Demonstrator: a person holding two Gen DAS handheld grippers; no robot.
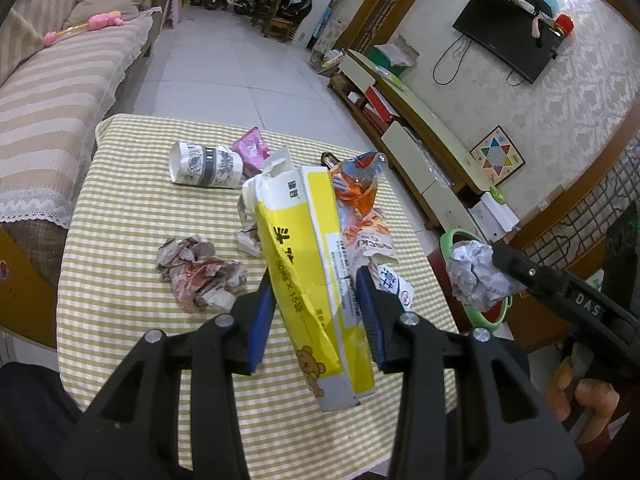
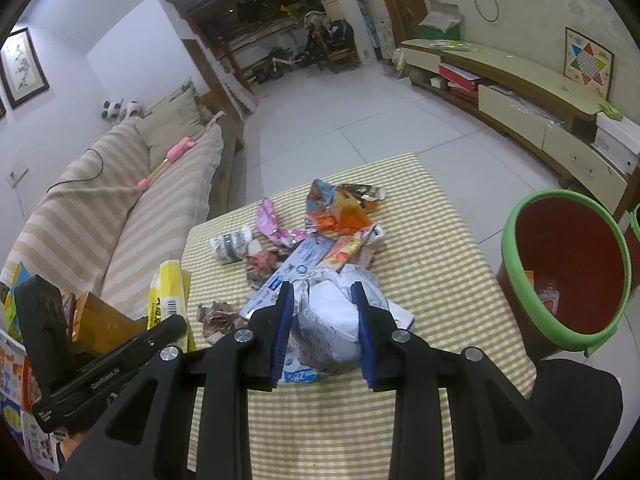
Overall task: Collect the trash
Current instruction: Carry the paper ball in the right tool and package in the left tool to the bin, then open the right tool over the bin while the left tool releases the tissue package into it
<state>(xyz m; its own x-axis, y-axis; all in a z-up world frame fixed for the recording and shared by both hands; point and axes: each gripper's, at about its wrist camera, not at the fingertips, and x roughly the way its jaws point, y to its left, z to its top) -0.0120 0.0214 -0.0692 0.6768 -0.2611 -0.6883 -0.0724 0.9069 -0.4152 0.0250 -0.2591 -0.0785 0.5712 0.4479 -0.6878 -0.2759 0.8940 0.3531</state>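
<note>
My left gripper (image 1: 316,280) is shut on a crushed yellow and white carton (image 1: 308,264) and holds it above the checked table (image 1: 120,208). My right gripper (image 2: 322,292) is shut on a crumpled white paper ball (image 2: 328,320), which also shows in the left wrist view (image 1: 476,276) over the table's right edge. A red bin with a green rim (image 2: 568,264) stands to the right of the table. On the table lie a paper cup (image 1: 206,165), a pink wrapper (image 1: 252,148), an orange snack bag (image 1: 356,184) and a crumpled reddish wrapper (image 1: 200,272).
A striped sofa (image 1: 52,92) runs along the left of the table. A low TV cabinet (image 1: 420,136) lines the right wall. A second green rim (image 2: 635,220) shows behind the bin. White tiled floor (image 1: 240,64) lies beyond the table.
</note>
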